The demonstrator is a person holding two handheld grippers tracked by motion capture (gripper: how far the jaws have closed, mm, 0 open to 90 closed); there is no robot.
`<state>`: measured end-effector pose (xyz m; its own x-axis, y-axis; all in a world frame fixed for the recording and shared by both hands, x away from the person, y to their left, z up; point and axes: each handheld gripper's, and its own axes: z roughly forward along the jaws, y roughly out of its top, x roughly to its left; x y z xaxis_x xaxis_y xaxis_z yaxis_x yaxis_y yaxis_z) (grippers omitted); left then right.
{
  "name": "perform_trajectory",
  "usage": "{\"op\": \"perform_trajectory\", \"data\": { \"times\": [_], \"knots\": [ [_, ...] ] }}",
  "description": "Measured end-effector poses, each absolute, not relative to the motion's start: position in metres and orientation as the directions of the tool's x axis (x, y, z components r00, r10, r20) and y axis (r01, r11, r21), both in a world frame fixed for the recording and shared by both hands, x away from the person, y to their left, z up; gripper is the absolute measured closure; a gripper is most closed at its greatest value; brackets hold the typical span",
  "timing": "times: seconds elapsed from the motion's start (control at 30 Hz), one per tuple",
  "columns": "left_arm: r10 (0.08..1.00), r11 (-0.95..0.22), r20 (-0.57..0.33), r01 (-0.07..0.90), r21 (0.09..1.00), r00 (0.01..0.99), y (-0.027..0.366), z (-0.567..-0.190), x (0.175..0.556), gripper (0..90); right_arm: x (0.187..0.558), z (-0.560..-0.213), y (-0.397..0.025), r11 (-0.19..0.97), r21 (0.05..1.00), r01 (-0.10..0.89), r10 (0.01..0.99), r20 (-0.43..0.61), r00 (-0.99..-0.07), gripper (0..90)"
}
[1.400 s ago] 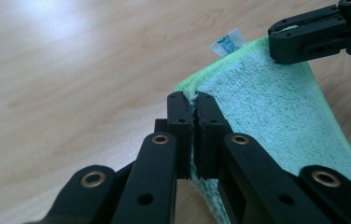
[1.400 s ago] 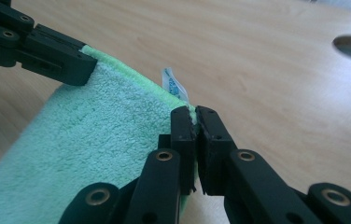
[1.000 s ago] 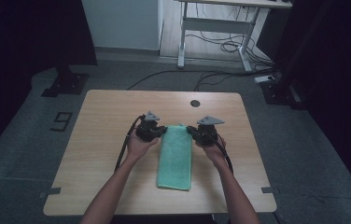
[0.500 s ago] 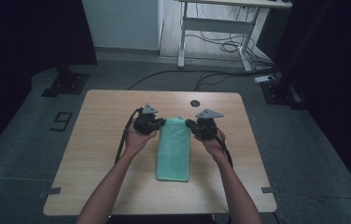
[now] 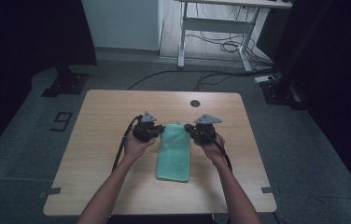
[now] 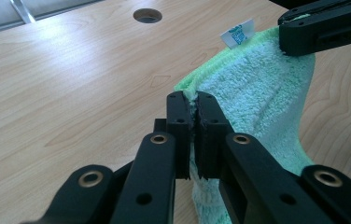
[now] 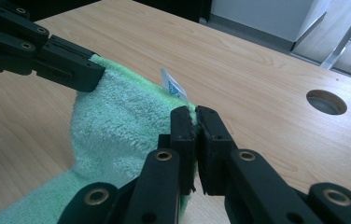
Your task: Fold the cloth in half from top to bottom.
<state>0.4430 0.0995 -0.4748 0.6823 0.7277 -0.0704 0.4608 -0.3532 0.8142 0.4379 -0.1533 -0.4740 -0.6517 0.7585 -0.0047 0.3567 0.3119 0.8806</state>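
There is one green towel [image 5: 173, 151] on the desk [image 5: 99, 135]. It lies long and thin near the middle of the desk, running from 12 o'clock down to 6 o'clock. There are two claws. The left claw [image 5: 157, 132] pinches the towel's far corner at about 11 o'clock. The right claw [image 5: 188, 132] pinches the other far corner at about 1 o'clock. In the left gripper view the left claw's [image 6: 195, 106] two black jaws are pressed together with the green edge stuck between them. In the right gripper view the right claw [image 7: 195, 116] is the same, squeezed on the towel's [image 7: 117, 121] edge. That end of the towel is lifted off the wood; the rest lies flat.

There is one small white tag [image 6: 237, 34] on the towel's far edge. Its print is too small to read. There is one round hole [image 5: 195, 103] in the desk at 12 o'clock. The person's arms are cut off at the bottom of the high view.
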Motion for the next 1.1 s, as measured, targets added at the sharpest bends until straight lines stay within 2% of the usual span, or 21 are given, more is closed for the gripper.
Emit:
{"op": "perform_trajectory", "data": {
  "times": [0.23,0.5,1.1],
  "knots": [
    [0.721,-0.364,-0.057,0.448,0.816,0.691,0.103,-0.469,0.437,84.9,0.429,-0.471,-0.152,0.319,0.889,0.328,0.747,-0.023,-0.664,84.9],
    [0.7,-0.402,-0.021,0.419,0.814,0.713,0.102,-0.47,0.421,84.8,0.417,-0.478,-0.155,0.326,0.885,0.332,0.737,-0.018,-0.676,84.8],
    [0.68,-0.426,-0.01,0.406,0.808,0.733,0.108,-0.475,0.4,84.3,0.394,-0.488,-0.155,0.329,0.881,0.341,0.711,0.007,-0.703,84.7]
  ]
}}
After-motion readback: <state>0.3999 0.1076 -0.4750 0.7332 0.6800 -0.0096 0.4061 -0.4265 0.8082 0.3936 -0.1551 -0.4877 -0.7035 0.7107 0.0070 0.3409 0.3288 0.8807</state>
